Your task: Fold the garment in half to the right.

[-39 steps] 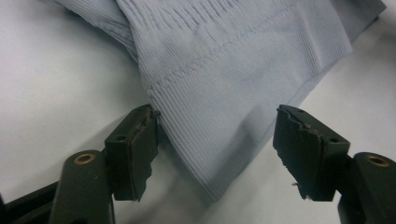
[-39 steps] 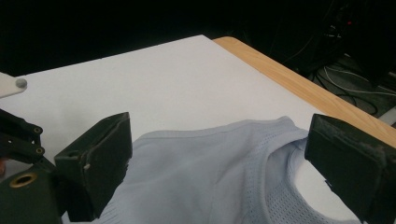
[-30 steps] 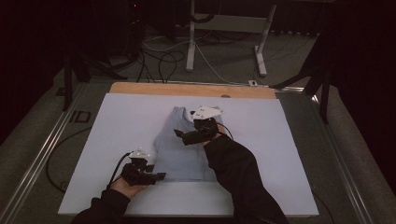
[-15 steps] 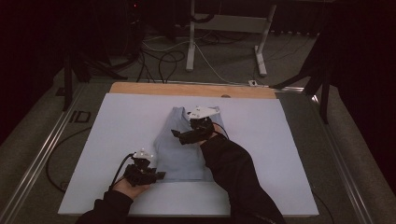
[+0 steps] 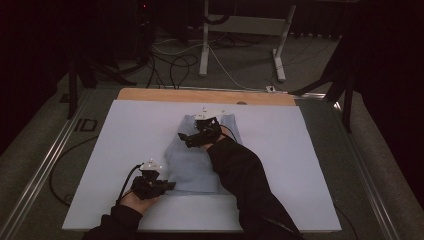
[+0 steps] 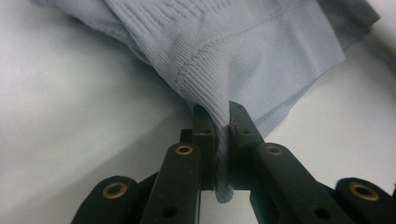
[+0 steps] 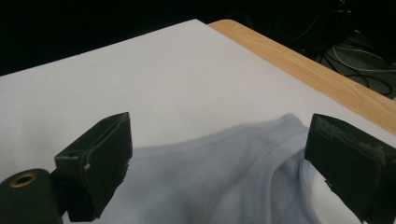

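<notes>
A pale blue ribbed tank top [image 5: 192, 162] lies flat on the white table sheet [image 5: 135, 130]. My left gripper [image 5: 170, 185] sits at its near left hem corner. In the left gripper view the jaws of this gripper [image 6: 223, 123] have just been closing and now pinch a fold of the hem [image 6: 243, 51] between the pads. My right gripper [image 5: 184, 139] hovers over the top's upper left part, pointing left. In the right gripper view it [image 7: 219, 137] stands wide open, with the shoulder strap area [image 7: 224, 177] below and nothing between the pads.
A wooden strip [image 5: 205, 95] runs along the table's far edge. Beyond it a white stand [image 5: 205, 45] and cables lie on the floor. A metal rail [image 5: 50, 160] borders the table's left side. Bare white sheet spreads left and right of the garment.
My right gripper has shifted a little to the left and lower over the top's upper part. The left hand has stayed at the hem corner.
</notes>
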`<state>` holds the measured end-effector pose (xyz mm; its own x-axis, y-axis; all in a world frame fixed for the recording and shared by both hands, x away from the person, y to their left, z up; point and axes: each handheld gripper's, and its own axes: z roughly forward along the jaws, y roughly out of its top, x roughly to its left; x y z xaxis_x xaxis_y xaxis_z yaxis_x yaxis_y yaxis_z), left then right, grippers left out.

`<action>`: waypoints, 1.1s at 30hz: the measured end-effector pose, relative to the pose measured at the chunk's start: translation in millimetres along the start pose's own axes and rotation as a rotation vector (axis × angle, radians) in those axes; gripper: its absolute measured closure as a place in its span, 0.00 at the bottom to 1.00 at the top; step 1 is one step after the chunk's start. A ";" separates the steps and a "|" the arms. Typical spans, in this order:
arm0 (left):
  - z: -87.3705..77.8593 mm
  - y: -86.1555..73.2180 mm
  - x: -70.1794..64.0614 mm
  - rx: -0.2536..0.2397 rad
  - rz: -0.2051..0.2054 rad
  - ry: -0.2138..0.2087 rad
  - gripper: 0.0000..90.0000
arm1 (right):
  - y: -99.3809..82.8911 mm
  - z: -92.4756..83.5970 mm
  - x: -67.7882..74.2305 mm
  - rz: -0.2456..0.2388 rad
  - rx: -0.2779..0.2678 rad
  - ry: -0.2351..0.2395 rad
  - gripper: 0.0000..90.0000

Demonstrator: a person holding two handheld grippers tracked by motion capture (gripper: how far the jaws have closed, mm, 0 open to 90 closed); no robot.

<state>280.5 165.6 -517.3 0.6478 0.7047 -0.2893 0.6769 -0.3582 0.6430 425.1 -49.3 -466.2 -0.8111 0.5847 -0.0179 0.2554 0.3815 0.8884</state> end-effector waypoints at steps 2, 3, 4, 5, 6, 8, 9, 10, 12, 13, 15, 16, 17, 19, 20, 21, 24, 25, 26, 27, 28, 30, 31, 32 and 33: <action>-1.2 -0.6 2.4 -0.014 -0.018 -0.014 0.94 | 4.3 8.1 -2.9 0.000 0.010 -0.004 0.09; -1.2 -0.6 2.4 -0.014 -0.018 -0.014 0.94 | 5.8 10.9 -4.0 0.001 0.017 -0.006 0.09; -1.1 -0.6 2.8 -0.013 -0.027 -0.019 0.94 | 7.4 14.2 -5.0 -0.001 0.024 -0.004 0.09; -0.9 -0.5 2.9 -0.015 -0.022 -0.019 0.94 | 7.4 14.2 -5.0 -0.001 0.024 -0.004 0.09; -1.1 -0.3 2.7 -0.017 -0.017 -0.017 0.94 | 9.0 17.5 -6.0 -0.006 0.031 -0.006 0.09; -1.8 -0.3 2.5 -0.023 -0.013 -0.012 0.94 | 12.5 24.2 -8.1 -0.003 0.050 -0.015 0.09; -1.9 -0.3 1.8 -0.029 -0.013 -0.008 0.94 | 14.3 27.1 -9.7 0.003 0.054 -0.016 0.09; -2.0 0.1 1.2 -0.027 -0.004 -0.003 0.94 | 16.1 30.3 -11.2 0.007 0.062 -0.020 0.09; -1.8 0.6 0.0 -0.030 0.004 0.005 0.94 | 18.1 36.6 -12.2 0.016 0.073 -0.031 0.09; -1.6 0.4 -0.4 -0.031 0.004 0.007 0.94 | 18.3 40.1 -13.0 0.022 0.075 -0.032 0.09; -1.2 0.2 -0.8 -0.031 0.007 0.010 0.94 | 18.5 50.8 -16.2 0.033 0.099 -0.044 0.12; -1.3 0.4 -1.0 -0.032 0.009 0.012 0.94 | 18.6 54.2 -17.9 0.031 0.108 -0.048 0.15; -1.5 0.6 -0.9 -0.032 0.006 0.011 0.94 | 18.6 54.2 -17.9 0.031 0.108 -0.048 0.15; -1.9 0.5 -1.0 -0.036 0.003 0.008 0.94 | 19.3 60.0 -21.6 0.041 0.115 -0.059 0.17; -1.9 0.4 -1.5 -0.036 0.004 0.010 0.94 | 19.7 62.2 -23.9 0.048 0.117 -0.058 0.17; -1.9 0.4 -1.9 -0.034 0.007 0.012 0.94 | 20.5 64.2 -26.0 0.057 0.116 -0.059 0.19; -1.6 0.4 -1.5 -0.035 0.000 0.006 0.95 | 22.6 68.9 -31.8 0.079 0.114 -0.076 0.24; -1.7 0.3 -1.5 -0.036 -0.002 0.005 0.95 | 22.9 71.4 -33.2 0.077 0.119 -0.085 0.26; -1.6 0.2 -1.6 -0.034 -0.003 0.003 0.95 | 23.5 73.9 -34.4 0.080 0.137 -0.096 0.27; -1.8 0.2 -1.7 -0.035 -0.004 0.004 0.95 | 23.7 79.6 -37.2 0.078 0.163 -0.115 0.30; -1.9 0.2 -1.8 -0.036 -0.004 0.002 0.95 | 23.7 79.6 -37.2 0.078 0.163 -0.115 0.30; -2.3 0.0 -1.7 -0.037 -0.007 -0.001 0.95 | 23.0 87.1 -40.3 0.081 0.191 -0.140 0.35; -2.1 0.0 -1.7 -0.037 -0.005 0.001 0.95 | 23.0 87.1 -40.3 0.081 0.191 -0.140 0.35; -1.9 0.2 -1.6 -0.036 -0.005 -0.001 0.95 | 22.5 91.4 -41.6 0.079 0.205 -0.153 0.37; -2.0 0.3 -1.4 -0.037 -0.006 -0.001 0.95 | 22.5 91.4 -41.6 0.079 0.205 -0.153 0.37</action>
<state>279.1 165.7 -515.3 0.6440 0.7061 -0.2944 0.6676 -0.3309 0.6670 512.7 0.4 -487.4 -0.6993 0.7140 -0.0349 0.4290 0.4582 0.7785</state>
